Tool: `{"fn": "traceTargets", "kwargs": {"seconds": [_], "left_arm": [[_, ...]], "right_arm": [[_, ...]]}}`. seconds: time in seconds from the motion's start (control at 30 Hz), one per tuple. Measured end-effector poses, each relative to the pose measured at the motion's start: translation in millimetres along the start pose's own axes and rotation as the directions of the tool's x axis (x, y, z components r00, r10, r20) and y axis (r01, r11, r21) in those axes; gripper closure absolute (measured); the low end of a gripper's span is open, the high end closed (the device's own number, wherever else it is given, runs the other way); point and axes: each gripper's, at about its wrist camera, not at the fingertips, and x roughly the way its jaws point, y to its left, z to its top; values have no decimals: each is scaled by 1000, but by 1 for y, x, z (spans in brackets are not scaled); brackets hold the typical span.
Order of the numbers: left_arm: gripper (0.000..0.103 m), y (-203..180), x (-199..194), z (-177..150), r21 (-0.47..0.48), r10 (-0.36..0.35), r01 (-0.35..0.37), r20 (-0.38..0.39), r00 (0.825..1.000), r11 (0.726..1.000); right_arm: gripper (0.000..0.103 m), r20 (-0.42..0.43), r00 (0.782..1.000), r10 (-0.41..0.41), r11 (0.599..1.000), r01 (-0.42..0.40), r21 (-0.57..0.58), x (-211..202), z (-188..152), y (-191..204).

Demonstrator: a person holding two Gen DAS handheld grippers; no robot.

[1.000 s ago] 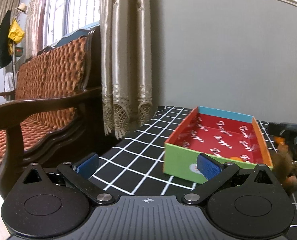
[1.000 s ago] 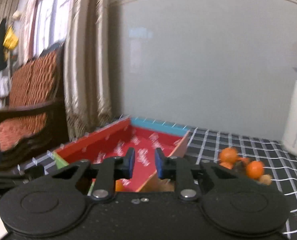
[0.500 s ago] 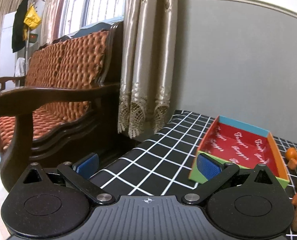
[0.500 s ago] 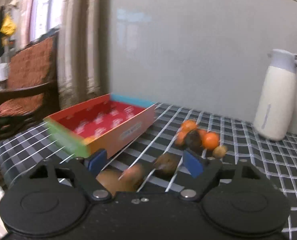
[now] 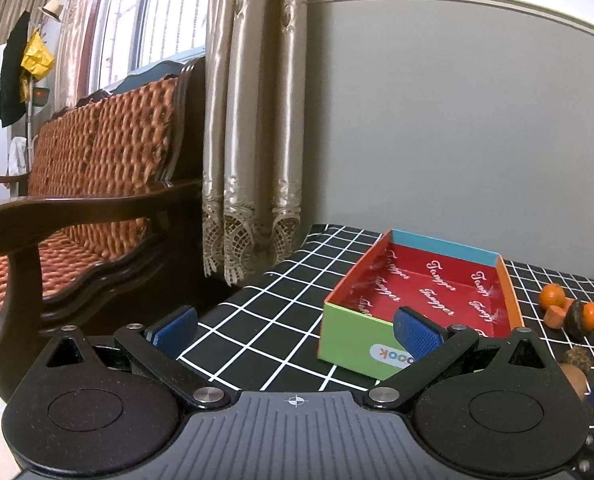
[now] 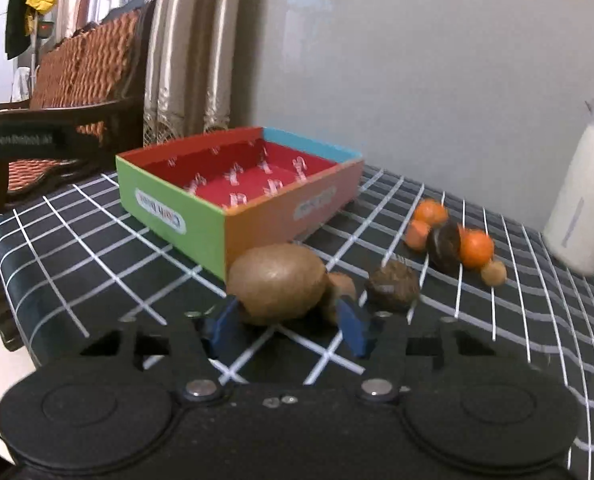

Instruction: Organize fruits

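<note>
A black checked tablecloth [image 6: 97, 248] carries a colourful box [image 6: 201, 200] ahead of both grippers. The right gripper [image 6: 289, 324] has its fingers apart around a kiwi [image 6: 277, 284]. The left gripper [image 5: 297, 328] is spread wide, holding nothing.

A checked-cloth table [image 6: 497, 320] carries a box [image 6: 201, 216] toward its left edge, fruits [image 6: 449, 240] mid-table — a jug [image 6: 577, 208] at its right edge.

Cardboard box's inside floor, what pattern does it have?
Red with white script lettering, clearest in the left wrist view.
</note>
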Motion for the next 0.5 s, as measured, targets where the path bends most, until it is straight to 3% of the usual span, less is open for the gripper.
{"fn": "traceTargets", "kwargs": {"seconds": [0.27,0.4,0.5], "left_arm": [[0,1,0,-1,14,6,-6,-10,1000,1000],[0,6,1,-1,10,17,-16,-13,1000,1000],[0,10,3,-1,5,19,-18,-20,1000,1000]], "right_arm": [[47,13,1000,6,1000,-6,3,20,8,7],[34,27,1000,-12,999,13,-35,31,14,11],[31,26,1000,-16,997,18,-81,41,18,17]]}}
